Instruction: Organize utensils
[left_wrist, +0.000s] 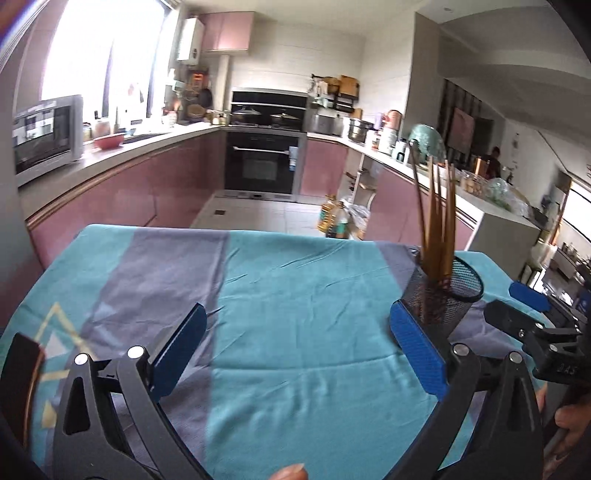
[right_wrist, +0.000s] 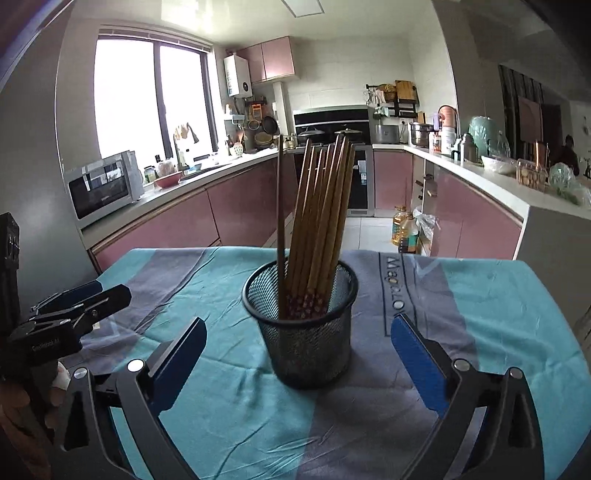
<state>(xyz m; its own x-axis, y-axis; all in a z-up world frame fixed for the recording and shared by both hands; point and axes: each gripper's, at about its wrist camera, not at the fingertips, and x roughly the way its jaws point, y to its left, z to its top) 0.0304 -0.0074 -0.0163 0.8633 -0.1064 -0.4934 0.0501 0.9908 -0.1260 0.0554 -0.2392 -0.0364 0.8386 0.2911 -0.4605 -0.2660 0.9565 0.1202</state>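
Both your jaws stand spread wide with nothing between the pads: the left gripper (left_wrist: 297, 347) hovers over bare cloth, and the right gripper (right_wrist: 297, 354) faces the mesh holder (right_wrist: 301, 325) with its blue pads well clear of the wire on either side. You are holding nothing.

The chopsticks (right_wrist: 321, 221) are all standing in that black mesh holder, tips down, leaning in a loose bundle toward the right rim; one darker stick (right_wrist: 280, 229) stands nearly upright on the left of the bundle. The holder sits upright on the teal and grey tablecloth (right_wrist: 229, 413), near the middle of the table in your right view and off to the right edge of the left view, just beyond the left gripper's right pad.

As far as these views show, no loose utensil is left lying on the cloth, so the gathering looks done. What may remain is small: squaring up the bundle, or shifting the holder to where you want it. The near edge of the table is hidden behind your grippers, so check there first.
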